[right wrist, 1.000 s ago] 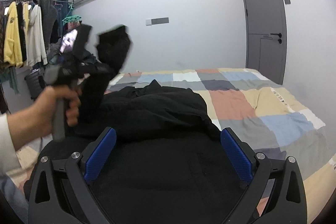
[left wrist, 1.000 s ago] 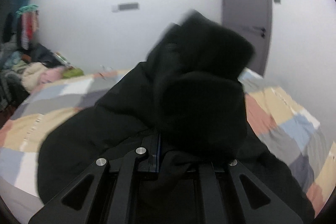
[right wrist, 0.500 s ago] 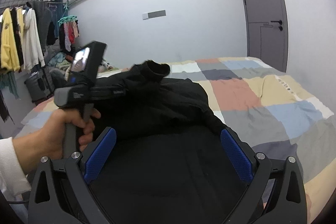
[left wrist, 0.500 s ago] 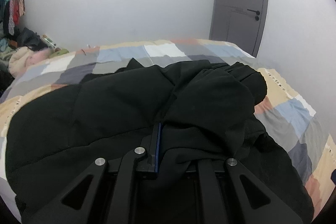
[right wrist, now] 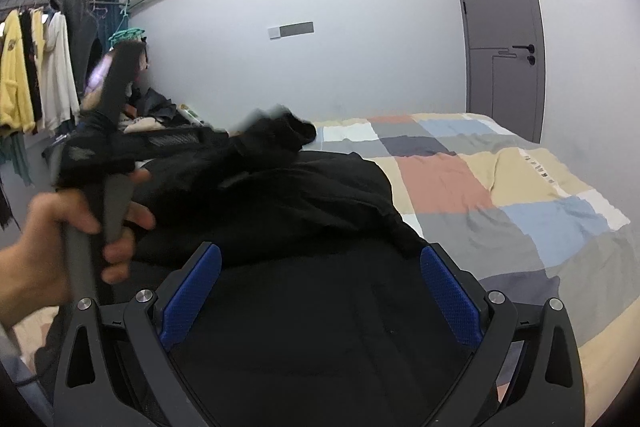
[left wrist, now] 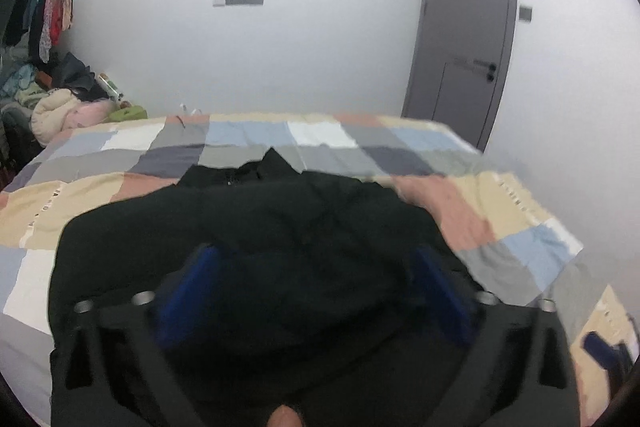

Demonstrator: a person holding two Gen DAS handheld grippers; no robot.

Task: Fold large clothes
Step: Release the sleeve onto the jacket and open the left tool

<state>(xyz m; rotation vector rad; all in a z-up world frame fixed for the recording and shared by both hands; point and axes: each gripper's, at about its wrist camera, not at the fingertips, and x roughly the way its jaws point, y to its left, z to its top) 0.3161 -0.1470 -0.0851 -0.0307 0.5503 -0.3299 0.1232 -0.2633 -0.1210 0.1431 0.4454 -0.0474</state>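
Left wrist view:
Garment: the black jacket lies spread on the patchwork bed, flat support for folding.
Left gripper: fingers opening wide, nothing pinched between them, apparently letting the cloth settle.

Right wrist view:
Right gripper: fingers spread apart, empty, hovering over the jacket's near part, probably ready for the next grab.
Hand: holds the left tool's handle beside the raised fold.

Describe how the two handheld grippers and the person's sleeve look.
Each gripper, left and right, has a black frame with triangular cut-outs, silver bolts and black fingers lined with textured blue pads. In the right wrist view the left one shows a grey handle. No sleeve is clearly visible.
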